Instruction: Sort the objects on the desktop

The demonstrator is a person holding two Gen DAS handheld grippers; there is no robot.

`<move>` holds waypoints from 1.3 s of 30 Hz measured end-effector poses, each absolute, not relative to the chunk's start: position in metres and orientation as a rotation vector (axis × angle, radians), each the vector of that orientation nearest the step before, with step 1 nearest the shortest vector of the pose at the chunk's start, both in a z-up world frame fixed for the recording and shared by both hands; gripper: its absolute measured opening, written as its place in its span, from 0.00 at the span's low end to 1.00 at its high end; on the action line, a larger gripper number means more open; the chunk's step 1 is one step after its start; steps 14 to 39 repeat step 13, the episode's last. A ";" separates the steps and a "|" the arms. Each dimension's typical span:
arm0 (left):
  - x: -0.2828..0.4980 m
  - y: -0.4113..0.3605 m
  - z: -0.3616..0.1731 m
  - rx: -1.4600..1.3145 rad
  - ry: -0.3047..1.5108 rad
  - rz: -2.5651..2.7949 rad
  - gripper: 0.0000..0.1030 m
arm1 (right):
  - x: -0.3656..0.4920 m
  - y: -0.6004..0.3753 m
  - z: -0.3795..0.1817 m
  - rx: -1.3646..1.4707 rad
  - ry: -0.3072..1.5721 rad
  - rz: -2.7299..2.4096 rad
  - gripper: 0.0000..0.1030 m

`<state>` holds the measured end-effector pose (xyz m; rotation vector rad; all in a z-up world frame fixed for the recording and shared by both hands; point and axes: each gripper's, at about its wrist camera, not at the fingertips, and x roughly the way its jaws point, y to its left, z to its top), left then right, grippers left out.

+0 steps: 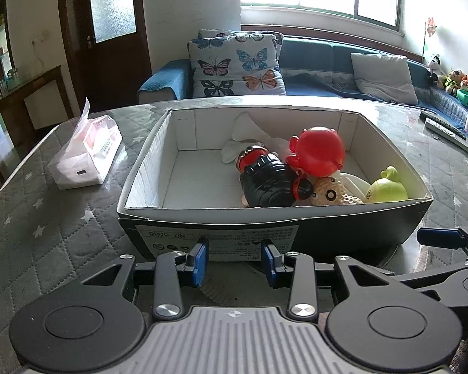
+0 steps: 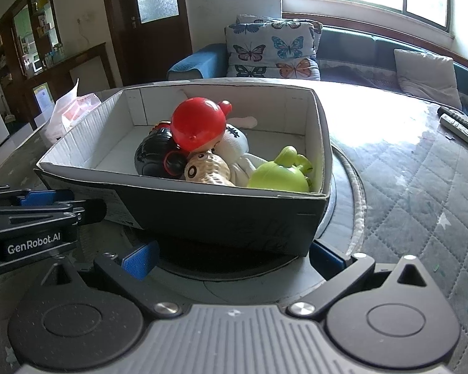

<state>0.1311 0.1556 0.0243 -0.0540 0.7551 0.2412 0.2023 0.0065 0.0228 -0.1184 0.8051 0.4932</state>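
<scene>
While both grippers hang just before its near wall, the cardboard box (image 1: 202, 215) stands on the quilted table (image 1: 62, 233), its long axis running left to right in the left wrist view. Five toys are piled in its right half: a red toy (image 1: 319, 152) on top, a black toy (image 1: 266, 182) lying with its long axis pointing from the near wall toward the far wall, a beige toy (image 1: 329, 191), a white plush (image 2: 237, 148) and a green toy (image 1: 388, 187) in the near right corner. Left gripper (image 1: 235, 260) has its jaws spread and empty; right gripper (image 2: 231, 258) is spread wide and also empty. A tissue pack (image 1: 87, 155) lies near the table's left edge, a remote (image 1: 446, 132) near the right edge.
</scene>
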 end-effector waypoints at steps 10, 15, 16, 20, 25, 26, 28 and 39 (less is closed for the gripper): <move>0.133 0.156 0.024 -0.064 0.762 0.239 0.38 | 0.203 0.006 0.022 -0.118 0.807 0.495 1.00; 0.133 0.155 0.024 -0.065 0.760 0.242 0.35 | 0.203 0.006 0.023 -0.121 0.804 0.492 1.00; 0.133 0.155 0.024 -0.065 0.760 0.242 0.35 | 0.203 0.006 0.023 -0.121 0.804 0.492 1.00; 0.133 0.155 0.024 -0.065 0.760 0.242 0.35 | 0.203 0.006 0.023 -0.121 0.804 0.492 1.00; 0.133 0.155 0.024 -0.065 0.760 0.242 0.35 | 0.203 0.006 0.023 -0.121 0.804 0.492 1.00; 0.133 0.155 0.024 -0.065 0.760 0.242 0.35 | 0.203 0.006 0.023 -0.121 0.804 0.492 1.00; 0.133 0.155 0.024 -0.065 0.760 0.242 0.35 | 0.203 0.006 0.023 -0.121 0.804 0.492 1.00; 0.133 0.155 0.024 -0.065 0.760 0.242 0.35 | 0.203 0.006 0.023 -0.121 0.804 0.492 1.00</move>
